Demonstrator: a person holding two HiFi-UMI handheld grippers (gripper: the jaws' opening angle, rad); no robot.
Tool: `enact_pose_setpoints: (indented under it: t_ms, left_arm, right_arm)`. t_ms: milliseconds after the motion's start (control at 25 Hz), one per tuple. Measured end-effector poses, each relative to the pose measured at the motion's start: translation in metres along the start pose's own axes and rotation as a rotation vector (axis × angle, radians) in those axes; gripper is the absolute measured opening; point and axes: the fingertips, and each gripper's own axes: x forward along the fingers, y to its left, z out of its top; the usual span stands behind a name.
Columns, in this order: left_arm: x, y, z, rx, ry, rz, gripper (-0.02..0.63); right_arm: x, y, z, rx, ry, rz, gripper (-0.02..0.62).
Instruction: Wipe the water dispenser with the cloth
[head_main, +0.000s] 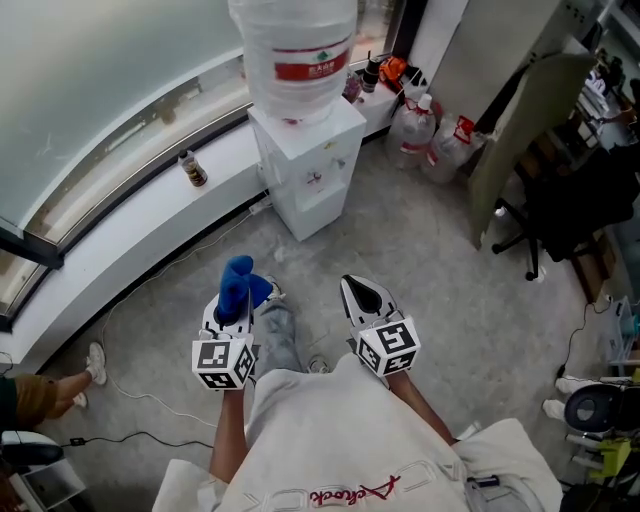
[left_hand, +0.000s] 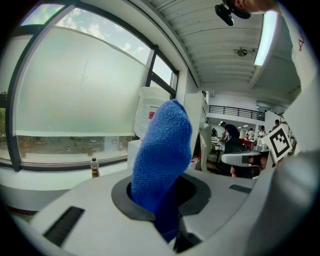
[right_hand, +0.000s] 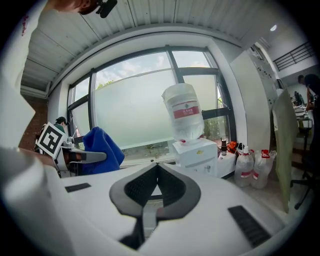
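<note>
Head view: the white box-shaped water dispenser (head_main: 305, 165), with a clear plastic bottle with a red label (head_main: 297, 50) on top, stands against the white window sill (head_main: 140, 215). Both grippers are well short of it, over the grey floor. The left gripper (head_main: 232, 318) is clamped on a blue microfibre cloth (head_main: 241, 284), which sticks out past the jaws toward the dispenser, probably so the fabric and not the plastic meets the cabinet. The right gripper (head_main: 361, 295) has its jaws pressed together with nothing in them, so it looks like a spare hand. A small brown bottle (head_main: 192, 168) stands on the sill left of the dispenser, and clear plastic jugs (head_main: 418, 128) sit on the floor to its right. A thin cable (head_main: 150, 290) trails across the floor in front of the dispenser and to its left. Nothing blocks the dispenser's front.

Left gripper view: the cloth (left_hand: 162, 155) rises upright from between the jaws and hides most of the dispenser behind it. Only an edge of its cabinet (left_hand: 133, 152) and part of the bottle show.

Right gripper view: the jaw pads meet at the tips and nothing is between them. The dispenser (right_hand: 196, 151) is ahead, slightly right of the jaws. The jugs (right_hand: 250, 167) are right of it, and the cloth (right_hand: 102, 147) is well to its left.
</note>
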Motion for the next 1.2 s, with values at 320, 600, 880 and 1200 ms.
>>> enact_pose_setpoints:
  t_ms: [320,600,880,1200]
  left_arm:
    - [0.09,0.047,0.021,-0.005,-0.002,-0.049,0.063]
    - [0.174,0.113,0.065,-0.013,-0.002,-0.069,0.063]
    - [0.244,0.17,0.111,-0.002,-0.014,-0.066,0.063]
    - [0.296,0.206,0.136,0.017,-0.008,-0.078,0.063]
  right_arm:
    - [0.083,-0.03,0.015,-0.006,0.013,-0.032,0.014]
    - [0.191,-0.042,0.066,-0.036,0.013,-0.024,0.014]
    - [0.283,-0.062,0.12,-0.066,-0.015,-0.029,0.014]
    - [0.337,-0.102,0.154,-0.057,-0.032,-0.082,0.014]
